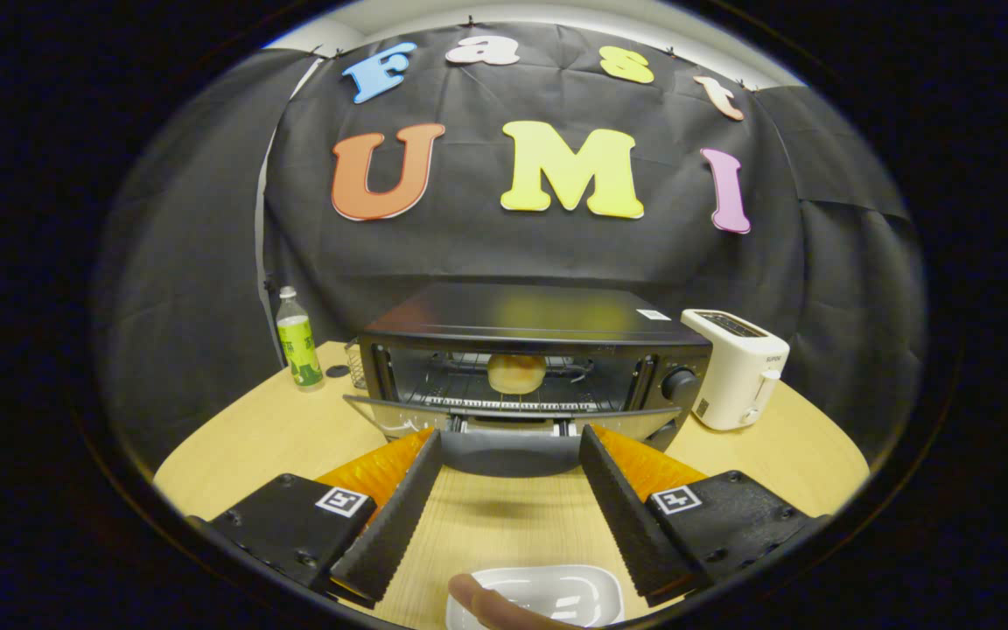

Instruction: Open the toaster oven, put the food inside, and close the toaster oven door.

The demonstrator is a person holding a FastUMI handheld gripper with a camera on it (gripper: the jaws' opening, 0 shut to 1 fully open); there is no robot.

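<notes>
Claw (510, 490) wide open, empty. Bun (516, 373) sits on rack inside toaster oven (530, 350) at 12 o'clock; door (511, 422) down. We judge door stiff, hinged; lift at front lip.

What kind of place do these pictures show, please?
Probably a staged kitchen corner in a recording booth: a toaster oven with its door down and food inside, a toaster and a bottle on a wooden table. The hand-held gripper is open.
</notes>
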